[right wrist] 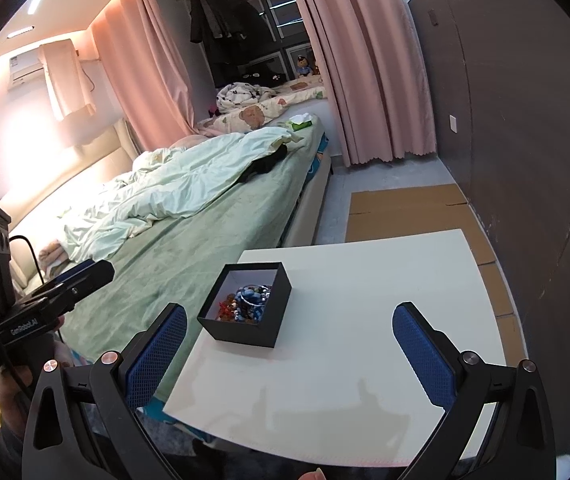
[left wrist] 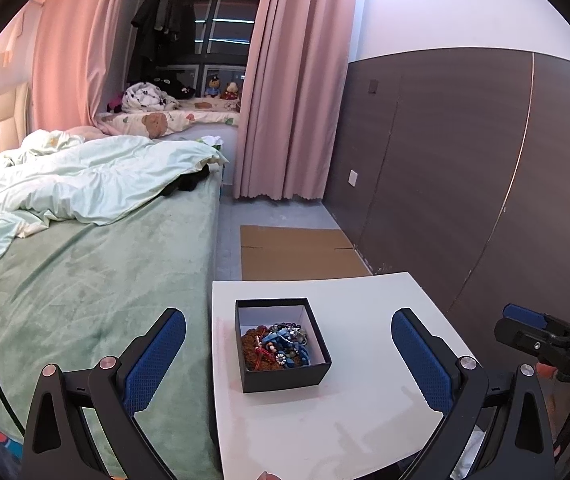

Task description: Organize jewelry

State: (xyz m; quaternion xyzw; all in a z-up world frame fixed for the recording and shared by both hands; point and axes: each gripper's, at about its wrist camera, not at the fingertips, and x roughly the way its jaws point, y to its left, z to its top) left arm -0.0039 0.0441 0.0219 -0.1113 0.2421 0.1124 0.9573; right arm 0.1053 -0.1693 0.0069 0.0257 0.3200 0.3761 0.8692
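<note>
A small black open box (left wrist: 285,376) stands on a white table (left wrist: 365,420). It holds a tangle of jewelry (left wrist: 277,346): blue, brown and red beads. The box also shows in the right wrist view (right wrist: 269,320) with the jewelry (right wrist: 249,300) inside, on the table (right wrist: 345,340). My left gripper (left wrist: 289,344) is open and empty, its blue pads on either side of the box, held back from it. My right gripper (right wrist: 289,340) is open and empty, above the table's near part, the box just ahead to the left.
A bed with green cover (left wrist: 85,280) runs along the table's left side. Flat cardboard (left wrist: 297,252) lies on the floor beyond the table. A dark panelled wall (left wrist: 465,160) is on the right. Pink curtains (left wrist: 293,80) hang at the back.
</note>
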